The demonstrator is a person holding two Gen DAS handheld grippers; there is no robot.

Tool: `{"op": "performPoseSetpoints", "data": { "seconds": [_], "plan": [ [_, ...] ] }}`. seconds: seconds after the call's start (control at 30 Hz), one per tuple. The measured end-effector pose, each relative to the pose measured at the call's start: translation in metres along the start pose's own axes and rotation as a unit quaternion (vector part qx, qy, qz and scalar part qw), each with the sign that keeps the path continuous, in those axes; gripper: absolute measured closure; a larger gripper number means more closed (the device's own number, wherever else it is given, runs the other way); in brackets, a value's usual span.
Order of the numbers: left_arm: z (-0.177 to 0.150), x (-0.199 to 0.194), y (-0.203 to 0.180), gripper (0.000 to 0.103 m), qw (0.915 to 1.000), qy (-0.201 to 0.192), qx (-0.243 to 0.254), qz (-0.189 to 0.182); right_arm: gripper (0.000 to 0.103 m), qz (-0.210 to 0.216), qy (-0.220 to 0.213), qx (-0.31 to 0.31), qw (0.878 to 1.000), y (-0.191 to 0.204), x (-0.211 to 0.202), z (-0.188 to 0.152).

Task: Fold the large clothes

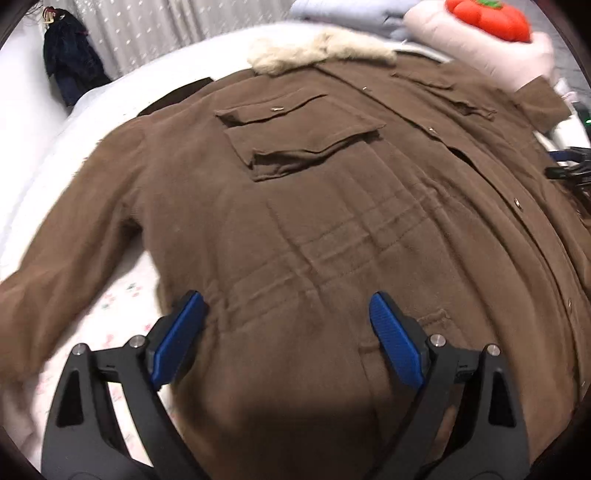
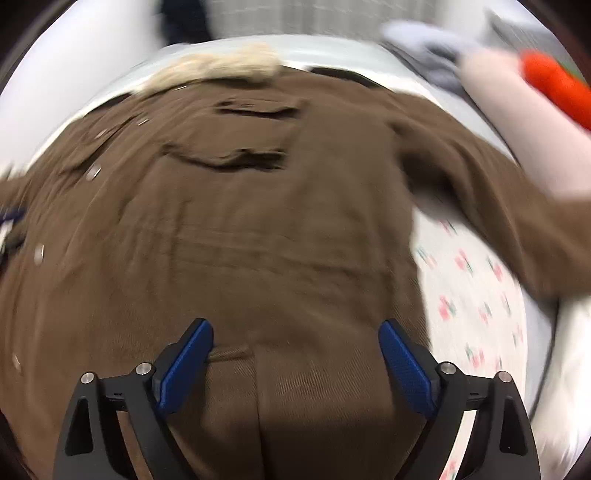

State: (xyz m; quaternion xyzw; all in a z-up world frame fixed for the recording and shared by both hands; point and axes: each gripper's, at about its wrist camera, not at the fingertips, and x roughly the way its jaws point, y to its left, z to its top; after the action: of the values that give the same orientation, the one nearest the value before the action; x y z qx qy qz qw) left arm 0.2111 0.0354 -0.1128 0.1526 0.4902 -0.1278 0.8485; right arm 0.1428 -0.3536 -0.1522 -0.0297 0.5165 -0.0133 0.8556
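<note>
A large brown coat [image 1: 332,206] lies spread front-up across a bed, its cream fur collar [image 1: 321,50] toward the far edge and its hem nearest both cameras. Flapped chest pockets [image 1: 299,136] sit on either side of a buttoned front placket [image 1: 517,202], and rows of gathered stitching cross the waist. In the left wrist view one sleeve [image 1: 70,251] runs outward to the left over a white sheet printed with small pink flowers [image 1: 122,295]; in the right wrist view, which is blurred, the other sleeve [image 2: 491,192] extends to the right over the same floral sheet [image 2: 476,288]. The left gripper [image 1: 288,314] hangs above the lower body of the coat with its blue-padded jaws spread wide and nothing between them. The right gripper [image 2: 295,339] is likewise above the lower coat, jaws parted wide and empty of cloth. Its dark frame [image 1: 569,166] shows at the right edge of the left wrist view. Beyond the collar lie a pale pink pillow [image 1: 476,48] bearing a red pumpkin-shaped cushion [image 1: 487,18], and folded light-blue bedding [image 1: 343,11]. A dark garment [image 1: 70,62] hangs before a pale curtain [image 1: 166,33] at the far left.
</note>
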Motion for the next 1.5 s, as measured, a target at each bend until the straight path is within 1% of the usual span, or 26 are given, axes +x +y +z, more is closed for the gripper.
{"op": "performPoseSetpoints", "data": {
  "seconds": [0.03, 0.07, 0.1, 0.17, 0.23, 0.33, 0.4, 0.47, 0.5, 0.6, 0.67, 0.73, 0.77, 0.8, 0.83, 0.9, 0.93, 0.97, 1.0, 1.03, 1.1, 1.13, 1.23, 1.37, 1.5],
  "plan": [
    [0.005, -0.004, 0.000, 0.011, 1.0000, 0.005, -0.004, 0.006, 0.009, -0.011, 0.003, -0.001, 1.000, -0.001, -0.006, 0.000],
    [0.009, -0.013, -0.001, 0.011, 0.9999, 0.005, -0.010, 0.008, 0.009, -0.037, 0.003, -0.011, 0.999, -0.001, -0.013, 0.001],
    [0.012, -0.023, -0.002, 0.011, 0.9998, -0.002, -0.018, 0.003, 0.009, -0.061, -0.007, -0.022, 0.998, -0.003, -0.024, 0.001],
    [0.014, -0.038, -0.003, 0.011, 0.9992, -0.015, -0.036, -0.010, 0.009, -0.086, -0.032, -0.020, 0.996, -0.015, -0.046, 0.002],
    [0.017, -0.053, -0.007, 0.011, 0.9980, -0.020, -0.055, -0.025, 0.009, -0.096, -0.047, 0.009, 0.994, -0.033, -0.063, 0.004],
    [0.027, -0.064, -0.009, 0.011, 0.9946, -0.006, -0.097, -0.035, 0.009, -0.110, -0.069, 0.077, 0.989, -0.076, -0.088, 0.006],
    [0.033, -0.069, -0.011, 0.011, 0.9912, -0.002, -0.122, -0.050, 0.009, -0.119, -0.080, 0.131, 0.981, -0.106, -0.100, 0.006],
    [0.038, -0.071, -0.010, 0.011, 0.9873, -0.002, -0.145, -0.066, 0.009, -0.126, -0.090, 0.189, 0.970, -0.142, -0.109, 0.006],
    [0.040, -0.071, -0.011, 0.011, 0.9858, -0.001, -0.154, -0.068, 0.009, -0.135, -0.091, 0.211, 0.964, -0.155, -0.111, 0.003],
    [0.048, -0.067, -0.013, 0.010, 0.9840, 0.004, -0.172, -0.048, 0.009, -0.180, -0.080, 0.266, 0.944, -0.192, -0.114, 0.003],
    [0.051, -0.062, -0.011, 0.010, 0.9822, 0.011, -0.181, -0.049, 0.009, -0.189, -0.078, 0.296, 0.933, -0.211, -0.110, 0.004],
    [0.054, -0.056, -0.007, 0.010, 0.9784, 0.021, -0.200, -0.047, 0.010, -0.190, -0.079, 0.317, 0.926, -0.224, -0.106, 0.006],
    [0.055, -0.053, -0.005, 0.010, 0.9766, 0.024, -0.208, -0.049, 0.013, -0.189, -0.079, 0.329, 0.922, -0.230, -0.101, 0.009],
    [0.055, -0.050, -0.002, 0.010, 0.9739, 0.028, -0.219, -0.054, 0.020, -0.189, -0.076, 0.336, 0.920, -0.235, -0.094, 0.012],
    [0.055, -0.049, -0.001, 0.010, 0.9724, 0.030, -0.224, -0.057, 0.024, -0.198, -0.072, 0.339, 0.917, -0.238, -0.090, 0.016],
    [0.055, -0.045, 0.002, 0.010, 0.9685, 0.036, -0.238, -0.064, 0.042, -0.218, -0.074, 0.334, 0.914, -0.241, -0.087, 0.026],
    [0.055, -0.044, 0.004, 0.010, 0.9673, 0.038, -0.242, -0.066, 0.047, -0.222, -0.080, 0.331, 0.914, -0.242, -0.086, 0.032],
    [0.055, -0.042, 0.005, 0.010, 0.9665, 0.038, -0.245, -0.065, 0.063, -0.222, -0.085, 0.330, 0.914, -0.244, -0.086, 0.038],
    [0.055, -0.040, 0.006, 0.010, 0.9660, 0.039, -0.247, -0.064, 0.084, -0.221, -0.089, 0.329, 0.914, -0.247, -0.086, 0.044],
    [0.056, -0.037, 0.007, 0.010, 0.9648, 0.039, -0.253, -0.062, 0.089, -0.221, -0.094, 0.331, 0.912, -0.249, -0.087, 0.047],
    [0.057, -0.035, 0.011, 0.010, 0.9615, 0.037, -0.265, -0.064, 0.092, -0.220, -0.118, 0.336, 0.908, -0.254, -0.099, 0.055],
    [0.058, -0.033, 0.014, 0.010, 0.9582, 0.033, -0.276, -0.069, 0.093, -0.219, -0.125, 0.335, 0.908, -0.255, -0.105, 0.060],
    [0.062, -0.033, 0.019, 0.010, 0.9528, 0.021, -0.291, -0.084, 0.093, -0.223, -0.146, 0.315, 0.911, -0.250, -0.133, 0.081],
    [0.071, -0.032, 0.023, 0.010, 0.9521, 0.014, -0.292, -0.089, 0.094, -0.211, -0.205, 0.269, 0.917, -0.228, -0.187, 0.116],
    [0.080, -0.031, 0.026, 0.010, 0.9493, 0.005, -0.300, -0.094, 0.094, -0.173, -0.259, 0.214, 0.926, -0.188, -0.231, 0.162]
  ]
}}
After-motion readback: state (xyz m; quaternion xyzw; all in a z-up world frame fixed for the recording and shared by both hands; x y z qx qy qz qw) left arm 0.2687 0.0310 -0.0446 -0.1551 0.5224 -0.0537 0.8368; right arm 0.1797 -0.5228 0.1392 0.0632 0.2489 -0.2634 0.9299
